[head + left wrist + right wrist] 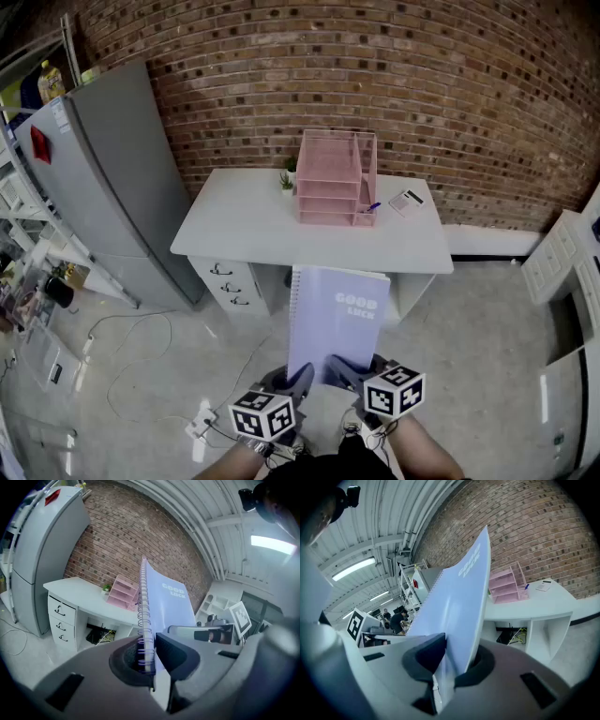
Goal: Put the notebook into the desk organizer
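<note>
Between both sets of fingers [176, 652] the notebook [337, 314] is clamped by its near edge: spiral side in the left gripper [149, 656], plain side in the right gripper [458, 656]. It is held in the air, well short of the surface [234, 230]. Carrying is judged the step in hand. An approach to the pink desk organizer [336, 178] and alignment with a slot are called for next. Slot openings are too small to be made out.

One notebook [337, 319]. Two grippers: left gripper [300, 379], right gripper [343, 368]. One organizer [336, 178], one desk [239, 230] — three drawers [228, 281]. One plant [286, 180], one calculator [406, 202], one pen [372, 208], one fridge [112, 178].
</note>
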The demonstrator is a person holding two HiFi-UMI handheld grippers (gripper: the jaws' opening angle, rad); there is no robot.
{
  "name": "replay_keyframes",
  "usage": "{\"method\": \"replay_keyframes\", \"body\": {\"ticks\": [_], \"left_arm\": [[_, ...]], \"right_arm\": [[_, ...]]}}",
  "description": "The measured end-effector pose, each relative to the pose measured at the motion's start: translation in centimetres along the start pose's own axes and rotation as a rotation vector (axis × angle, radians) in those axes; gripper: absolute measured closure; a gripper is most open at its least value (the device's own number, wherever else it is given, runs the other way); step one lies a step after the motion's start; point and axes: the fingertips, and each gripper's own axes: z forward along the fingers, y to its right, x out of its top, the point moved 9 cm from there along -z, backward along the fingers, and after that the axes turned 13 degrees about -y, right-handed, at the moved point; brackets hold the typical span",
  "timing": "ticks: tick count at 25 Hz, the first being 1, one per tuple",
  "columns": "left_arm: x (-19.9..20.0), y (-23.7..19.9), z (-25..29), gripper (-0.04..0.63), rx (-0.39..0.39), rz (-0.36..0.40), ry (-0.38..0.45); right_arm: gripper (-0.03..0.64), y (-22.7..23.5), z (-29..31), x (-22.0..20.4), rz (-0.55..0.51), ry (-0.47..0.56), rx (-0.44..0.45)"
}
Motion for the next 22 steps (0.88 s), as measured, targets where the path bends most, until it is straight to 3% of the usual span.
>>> {"method": "replay_keyframes", "body": {"ticks": [22], "left_arm": [[1.0,1.5,2.7,0.552,0.022,-0.019,0.009]], "right_arm": [[0.540,3.3,-0.9,0.8,-0.002,-0.025,0.027]]}}
